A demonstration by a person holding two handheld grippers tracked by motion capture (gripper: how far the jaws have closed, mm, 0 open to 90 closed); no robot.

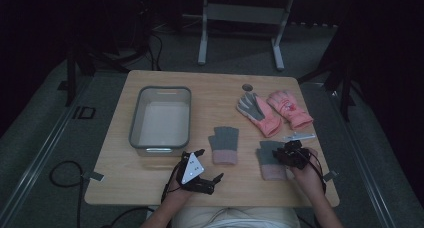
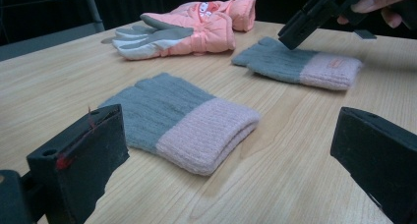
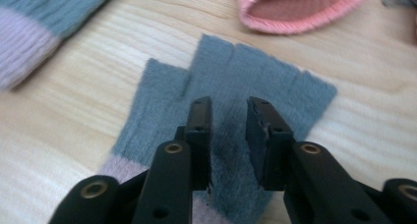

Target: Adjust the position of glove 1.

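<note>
Two grey knit fingerless gloves with pink cuffs lie flat on the wooden table. My right gripper (image 1: 287, 149) hangs over the fingers of the right-hand knit glove (image 1: 267, 163). In the right gripper view its jaws (image 3: 228, 108) stand a narrow gap apart just above the grey fabric (image 3: 236, 71), with nothing between them. My left gripper (image 1: 210, 164) rests near the table's front edge, jaws spread wide. In the left gripper view the other knit glove (image 2: 182, 118) lies in front of them, untouched. The right gripper (image 2: 314, 13) shows there too, above the farther glove (image 2: 300, 64).
A grey plastic bin (image 1: 134, 123) stands at the left of the table. Two pink padded ski gloves (image 1: 260, 114) (image 1: 290, 108) lie at the back right. Beside them sit a small silvery object (image 1: 300, 136) and a round hole (image 1: 247, 87) in the tabletop.
</note>
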